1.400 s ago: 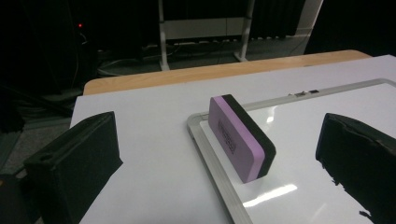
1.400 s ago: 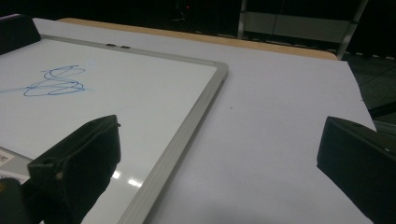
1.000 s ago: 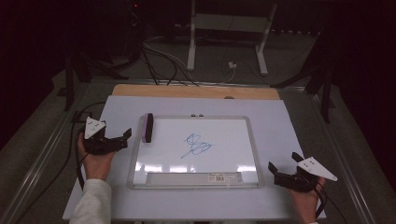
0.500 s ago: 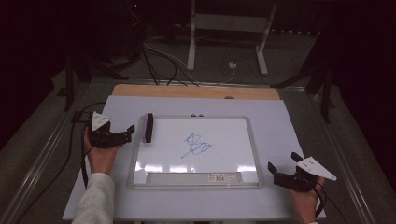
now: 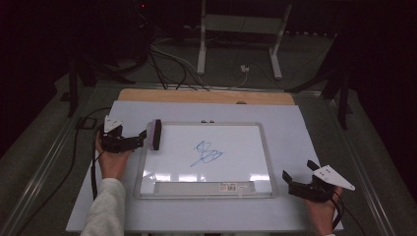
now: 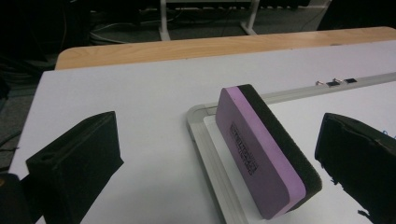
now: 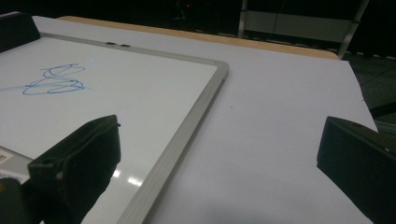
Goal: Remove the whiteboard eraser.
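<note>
The eraser [image 6: 266,154] stands on edge on the whiteboard's [image 5: 206,155] left frame, directly between the spread jaws of the left tool [image 5: 140,139] — long axis running away from it — while the right tool [image 5: 290,181], also open, rests well apart.

The high view looks down on the whole whiteboard [image 5: 206,157], whose frame both low, close gripper views share.

Little can be read. The purple face of the eraser [image 6: 261,154], middle of the left gripper view, bears black print too blurred to make out. The whiteboard [image 5: 206,157] carries a barcode sticker [image 5: 235,187] at its lower edge, its characters illegible.
</note>
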